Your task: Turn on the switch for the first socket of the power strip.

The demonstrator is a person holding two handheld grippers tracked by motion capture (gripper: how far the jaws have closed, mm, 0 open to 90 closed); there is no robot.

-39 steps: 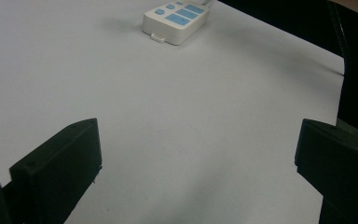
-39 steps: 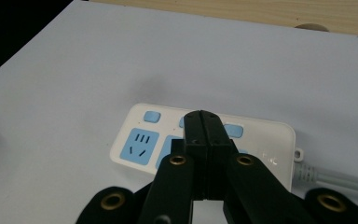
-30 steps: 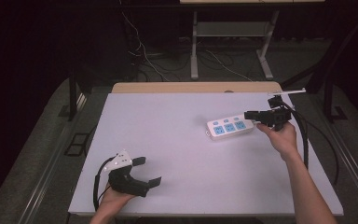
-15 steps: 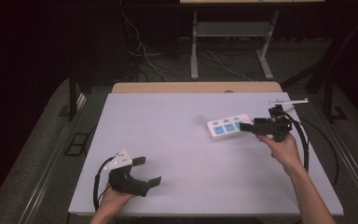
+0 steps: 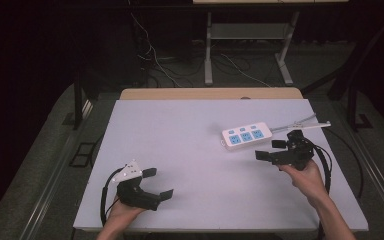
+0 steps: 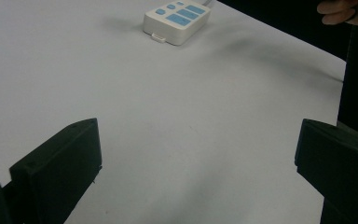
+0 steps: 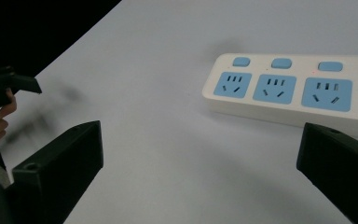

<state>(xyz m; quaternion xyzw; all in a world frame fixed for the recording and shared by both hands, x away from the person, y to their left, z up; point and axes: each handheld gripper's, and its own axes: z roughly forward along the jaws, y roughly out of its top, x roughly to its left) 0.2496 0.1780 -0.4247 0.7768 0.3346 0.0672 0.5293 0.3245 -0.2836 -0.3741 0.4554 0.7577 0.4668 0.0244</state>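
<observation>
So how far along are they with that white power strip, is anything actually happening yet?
Little looks done: the power strip lies flat on the table, all three blue sockets empty. In hand: the right gripper is beside the strip's near side, jaws open, not touching it. The left gripper rests open near the table's front edge. Left, probably: close on the strip and handle it.
</observation>
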